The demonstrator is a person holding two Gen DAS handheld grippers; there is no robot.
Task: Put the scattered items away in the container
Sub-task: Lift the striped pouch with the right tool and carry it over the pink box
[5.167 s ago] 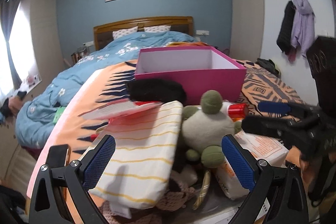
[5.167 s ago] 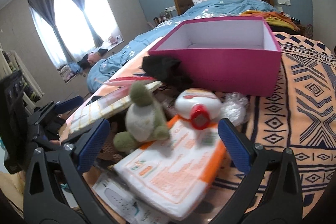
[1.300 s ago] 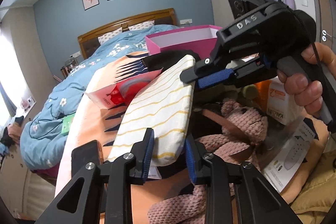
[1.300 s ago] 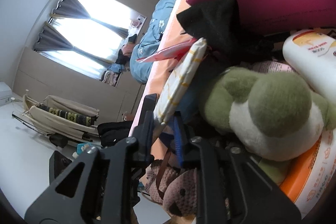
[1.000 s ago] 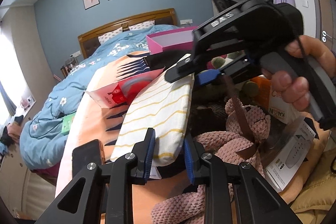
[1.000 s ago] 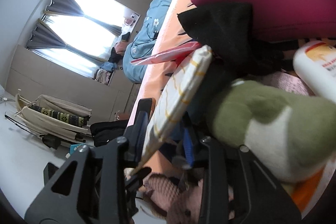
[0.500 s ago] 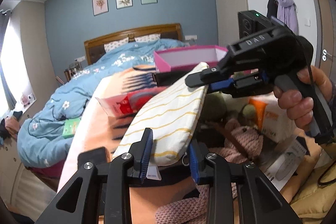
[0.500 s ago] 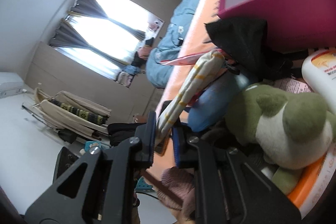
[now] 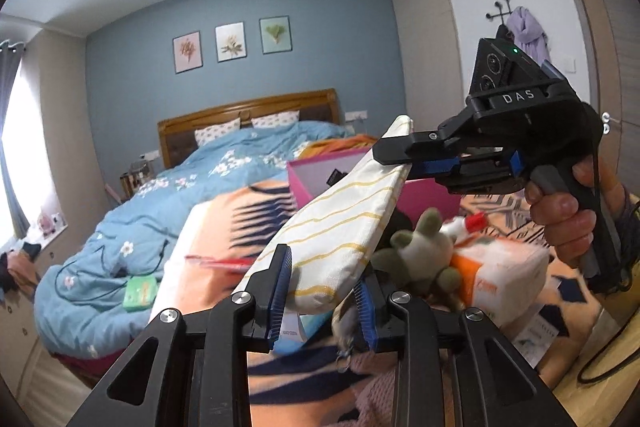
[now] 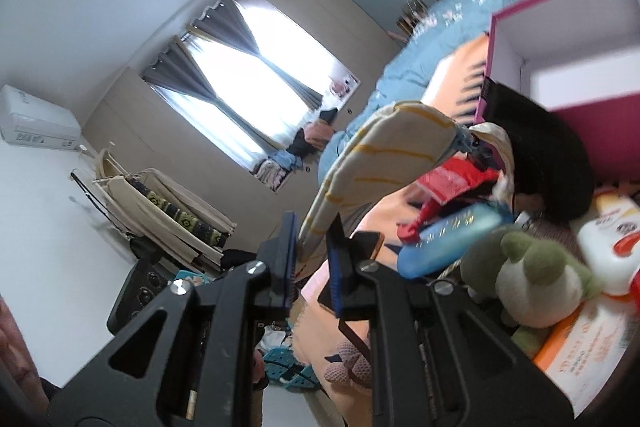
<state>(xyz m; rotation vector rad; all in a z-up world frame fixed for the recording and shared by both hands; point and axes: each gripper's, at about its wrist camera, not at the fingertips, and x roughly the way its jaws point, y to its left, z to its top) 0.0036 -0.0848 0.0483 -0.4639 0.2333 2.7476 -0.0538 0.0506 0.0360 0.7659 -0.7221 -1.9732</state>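
A white cushion with yellow stripes [image 9: 344,219] hangs tilted in the air above the pile on the bed. My left gripper [image 9: 322,301] is shut on its lower end. My right gripper [image 9: 412,163] is shut on its upper edge, with a hand on the handle [image 9: 568,215]. In the right wrist view the cushion [image 10: 380,155] runs up from the right gripper [image 10: 312,259]. The open pink box [image 9: 312,175] [image 10: 600,135] stands just behind it on the orange blanket.
Under the cushion lie a green plush [image 9: 420,251] [image 10: 532,287], a white bottle with a red cap [image 10: 612,243], an orange and white pack [image 9: 500,267], a red packet [image 10: 452,183], a blue tube [image 10: 448,239] and a black cloth [image 10: 540,163]. A blue duvet [image 9: 160,219] covers the bed's left.
Both grippers have lifted the striped cushion off the pile, its far end highest. The red packet and the blue tube beneath it now show.
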